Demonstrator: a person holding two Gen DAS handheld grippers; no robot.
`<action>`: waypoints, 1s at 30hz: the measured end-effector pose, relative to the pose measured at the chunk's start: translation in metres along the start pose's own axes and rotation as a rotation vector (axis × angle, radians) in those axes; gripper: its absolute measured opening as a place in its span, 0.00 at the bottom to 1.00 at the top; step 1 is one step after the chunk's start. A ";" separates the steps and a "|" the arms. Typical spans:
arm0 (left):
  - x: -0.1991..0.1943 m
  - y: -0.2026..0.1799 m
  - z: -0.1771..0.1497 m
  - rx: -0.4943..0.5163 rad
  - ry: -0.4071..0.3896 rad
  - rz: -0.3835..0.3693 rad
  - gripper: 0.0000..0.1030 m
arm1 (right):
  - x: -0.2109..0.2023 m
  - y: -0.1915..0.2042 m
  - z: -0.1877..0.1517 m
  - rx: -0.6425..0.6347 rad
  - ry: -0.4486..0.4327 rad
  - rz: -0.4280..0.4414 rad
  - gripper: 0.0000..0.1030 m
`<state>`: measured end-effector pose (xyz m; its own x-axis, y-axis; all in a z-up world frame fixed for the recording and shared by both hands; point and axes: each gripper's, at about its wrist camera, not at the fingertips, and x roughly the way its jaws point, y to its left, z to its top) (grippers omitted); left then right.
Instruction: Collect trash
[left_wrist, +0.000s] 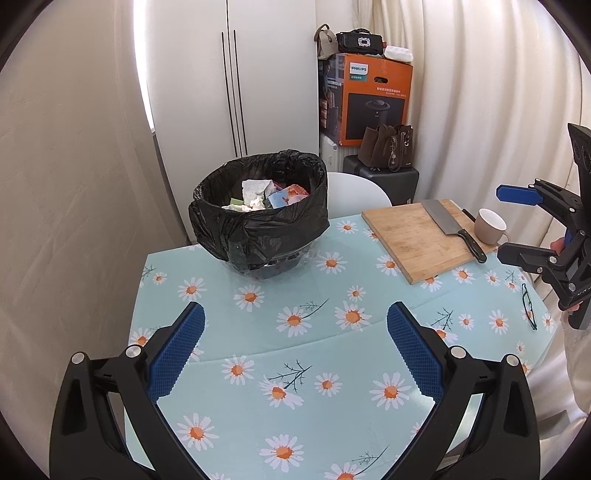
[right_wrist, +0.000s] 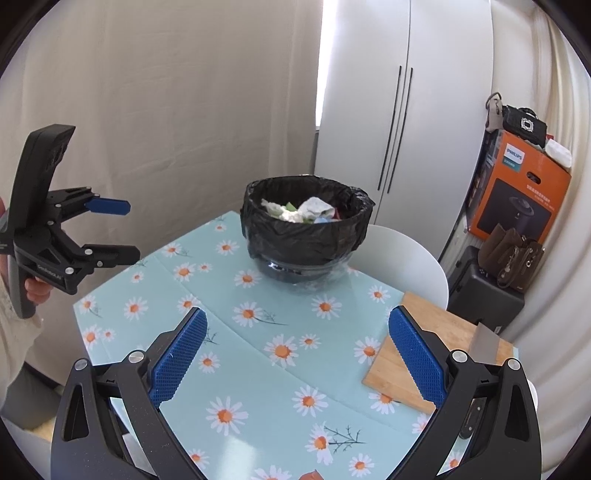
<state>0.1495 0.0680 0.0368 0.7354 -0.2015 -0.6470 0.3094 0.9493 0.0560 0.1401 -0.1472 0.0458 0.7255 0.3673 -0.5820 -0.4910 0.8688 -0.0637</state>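
Note:
A bin lined with a black bag (left_wrist: 258, 218) (right_wrist: 306, 232) stands at the far side of the daisy-print table (left_wrist: 314, 354) (right_wrist: 258, 354). Crumpled paper and coloured scraps (left_wrist: 264, 195) (right_wrist: 301, 210) fill it. My left gripper (left_wrist: 295, 325) hovers open over the table's near part, nothing between its blue pads. It also shows in the right wrist view (right_wrist: 125, 229), held by a hand at the left edge. My right gripper (right_wrist: 297, 332) is open and empty too, and appears at the right edge of the left wrist view (left_wrist: 498, 225).
A wooden cutting board (left_wrist: 417, 240) (right_wrist: 424, 350) carries a cleaver (left_wrist: 454, 229) at the right. A beige mug (left_wrist: 489, 227) and eyeglasses (left_wrist: 529, 306) lie near the right edge. A white chair (right_wrist: 402, 262), an orange box (left_wrist: 373, 99) and a brown bag (left_wrist: 388, 147) stand behind.

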 end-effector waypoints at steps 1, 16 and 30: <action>0.000 0.000 0.000 -0.001 -0.002 0.002 0.94 | 0.000 0.000 0.000 -0.002 0.001 0.001 0.92; -0.001 -0.003 0.002 0.017 0.010 0.012 0.94 | 0.005 0.001 -0.002 -0.012 0.022 0.016 0.92; 0.002 -0.010 0.004 0.037 0.009 0.029 0.94 | 0.008 -0.001 -0.003 -0.011 0.025 0.023 0.92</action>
<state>0.1502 0.0574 0.0375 0.7392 -0.1716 -0.6512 0.3100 0.9451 0.1030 0.1445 -0.1462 0.0390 0.7018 0.3787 -0.6034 -0.5130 0.8564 -0.0591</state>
